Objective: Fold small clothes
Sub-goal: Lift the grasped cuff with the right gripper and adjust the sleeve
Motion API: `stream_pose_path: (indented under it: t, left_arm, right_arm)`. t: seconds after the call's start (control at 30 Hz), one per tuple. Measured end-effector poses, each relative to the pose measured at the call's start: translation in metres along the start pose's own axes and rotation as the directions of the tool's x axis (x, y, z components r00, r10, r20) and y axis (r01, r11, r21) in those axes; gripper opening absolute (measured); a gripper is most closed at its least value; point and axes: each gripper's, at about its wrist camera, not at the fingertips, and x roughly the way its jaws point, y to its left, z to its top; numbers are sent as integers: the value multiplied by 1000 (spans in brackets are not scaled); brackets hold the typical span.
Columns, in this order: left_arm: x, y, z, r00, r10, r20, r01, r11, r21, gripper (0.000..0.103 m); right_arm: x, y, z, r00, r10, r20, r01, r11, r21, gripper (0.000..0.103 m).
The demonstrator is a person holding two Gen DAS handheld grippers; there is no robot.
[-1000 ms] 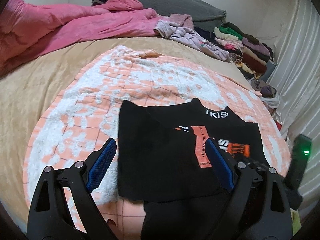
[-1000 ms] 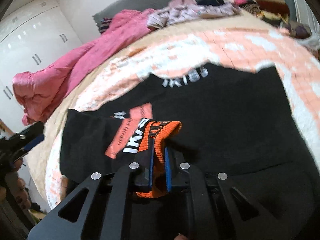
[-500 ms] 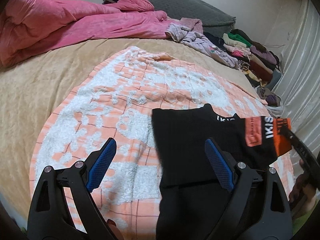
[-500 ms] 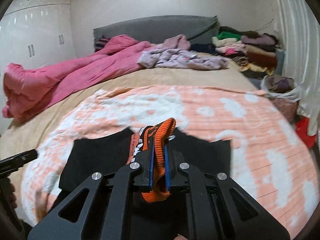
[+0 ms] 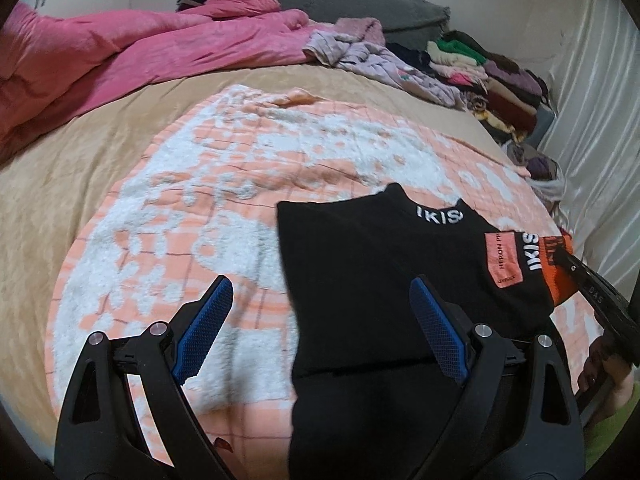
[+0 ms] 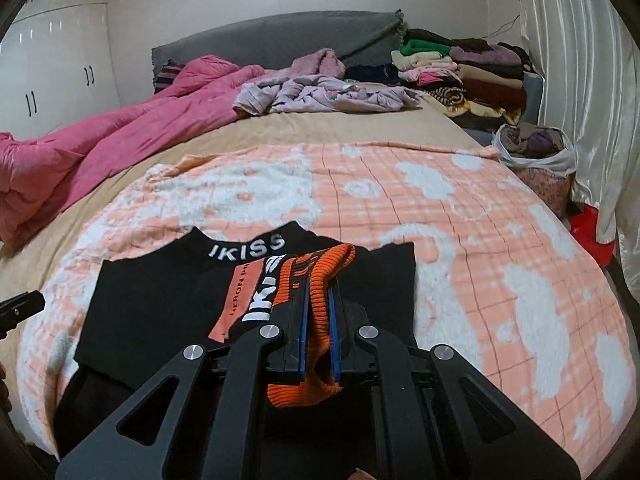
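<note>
We judge the top (image 6: pixel 168 304) soft and light — our right gripper (image 6: pixel 318 340) pinches its orange cuff (image 6: pixel 320 308); our left gripper (image 5: pixel 320 328) gapes empty, best taking the hem.

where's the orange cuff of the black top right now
The orange cuff is pinched in the right gripper, low and central in the right wrist view, over the black top on the peach blanket.

both grippers, the left gripper (image 5: pixel 320 328) and the right gripper (image 6: pixel 318 328), have black frames with triangle holes, silver round screws and blue textured pads (image 5: pixel 204 328).
</note>
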Motion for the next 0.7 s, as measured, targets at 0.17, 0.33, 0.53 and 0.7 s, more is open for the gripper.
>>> stream_pose_path:
  t: [0.17, 0.33, 0.53, 0.7]
  left_arm:
    - [13, -22, 5, 1000, -6, -15, 7, 998, 68, 83]
    - [30, -40, 5, 999, 0, -38, 4, 992, 123, 83]
    - [47, -50, 1, 998, 10, -70, 1, 987, 158, 83]
    - [53, -53, -5, 996, 17, -86, -1, 984, 176, 83]
  right_arm:
    - [4, -2, -4, 1000, -3, -12, 3, 1000, 4, 8]
    - [5, -3, -5, 1000, -6, -20, 6, 1000, -1, 8]
    - [10, -5, -6, 999, -24, -33, 23, 1000, -12, 10]
    - [13, -7, -11, 998, -39, -52, 38, 999, -14, 16]
